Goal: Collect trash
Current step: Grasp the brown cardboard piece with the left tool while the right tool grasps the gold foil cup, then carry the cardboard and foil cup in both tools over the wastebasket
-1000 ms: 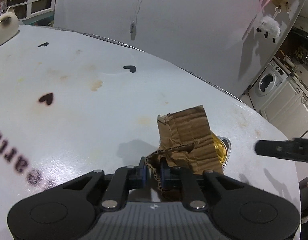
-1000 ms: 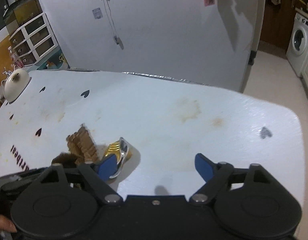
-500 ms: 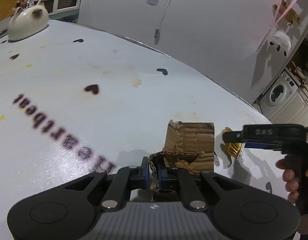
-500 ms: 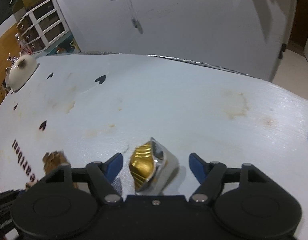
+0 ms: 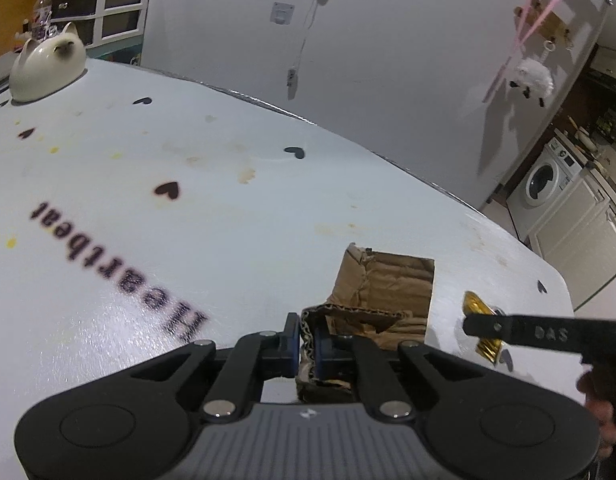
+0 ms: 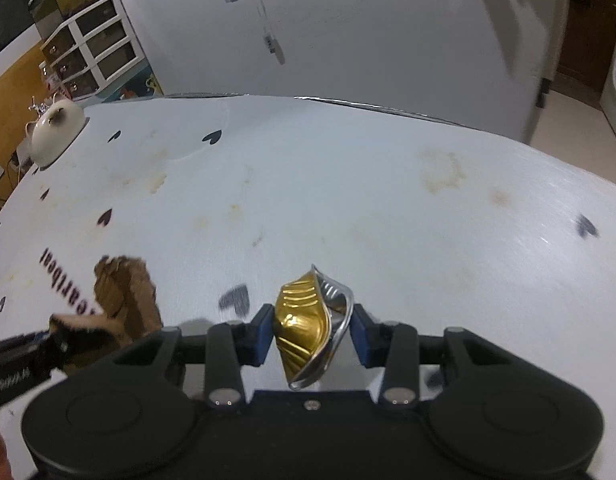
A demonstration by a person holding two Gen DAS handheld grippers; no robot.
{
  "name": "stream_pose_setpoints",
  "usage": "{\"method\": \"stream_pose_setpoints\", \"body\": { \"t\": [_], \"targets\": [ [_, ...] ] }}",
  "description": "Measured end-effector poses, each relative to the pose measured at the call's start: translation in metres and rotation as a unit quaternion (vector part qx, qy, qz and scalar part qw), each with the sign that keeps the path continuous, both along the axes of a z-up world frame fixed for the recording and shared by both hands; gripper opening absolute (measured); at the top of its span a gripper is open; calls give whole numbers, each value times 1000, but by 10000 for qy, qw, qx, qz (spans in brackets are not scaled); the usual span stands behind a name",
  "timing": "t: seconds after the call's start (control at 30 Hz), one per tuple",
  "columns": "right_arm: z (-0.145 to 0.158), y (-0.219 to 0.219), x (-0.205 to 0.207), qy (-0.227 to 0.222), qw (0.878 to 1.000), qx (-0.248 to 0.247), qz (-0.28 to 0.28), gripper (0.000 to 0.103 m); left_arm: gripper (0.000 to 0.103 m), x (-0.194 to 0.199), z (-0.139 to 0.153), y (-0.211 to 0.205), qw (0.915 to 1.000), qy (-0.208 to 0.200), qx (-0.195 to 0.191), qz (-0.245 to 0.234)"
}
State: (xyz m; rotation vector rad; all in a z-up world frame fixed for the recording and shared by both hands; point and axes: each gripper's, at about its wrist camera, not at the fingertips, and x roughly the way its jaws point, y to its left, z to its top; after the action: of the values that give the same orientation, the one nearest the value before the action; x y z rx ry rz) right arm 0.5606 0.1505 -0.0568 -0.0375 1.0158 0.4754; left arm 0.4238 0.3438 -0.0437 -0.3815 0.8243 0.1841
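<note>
Cardboard scrap (image 5: 382, 300) pinched in downward-tilted left hand-held gripper (image 5: 306, 340).

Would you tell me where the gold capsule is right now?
The gold capsule sits between the right gripper jaws, right of the cardboard scrap on the table.

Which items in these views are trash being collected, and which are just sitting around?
Part of the job:
- torn cardboard piece, clamped in the left gripper
- crushed gold foil cup, between the pads of the right gripper, whose jaws have just been closing on it

Just lying about:
- cat-shaped ceramic dish at the far edge of the table
</note>
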Motion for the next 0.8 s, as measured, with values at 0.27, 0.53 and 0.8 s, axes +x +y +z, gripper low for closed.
{"method": "stream_pose_setpoints", "body": {
  "t": [0.27,0.53,0.8],
  "targets": [
    [25,-38,-49,-144,9997,60,-191,41,6,-23,20,-24,9999,-51,94,-128],
    [50,-68,-91,-341,9987,86,-367,41,6,-46,41,-53,9992,-101,188,-352],
    [69,-94,-131,-603,9969,101,-488,41,6,-70,59,-86,9971,-184,322,-662]
  ]
}}
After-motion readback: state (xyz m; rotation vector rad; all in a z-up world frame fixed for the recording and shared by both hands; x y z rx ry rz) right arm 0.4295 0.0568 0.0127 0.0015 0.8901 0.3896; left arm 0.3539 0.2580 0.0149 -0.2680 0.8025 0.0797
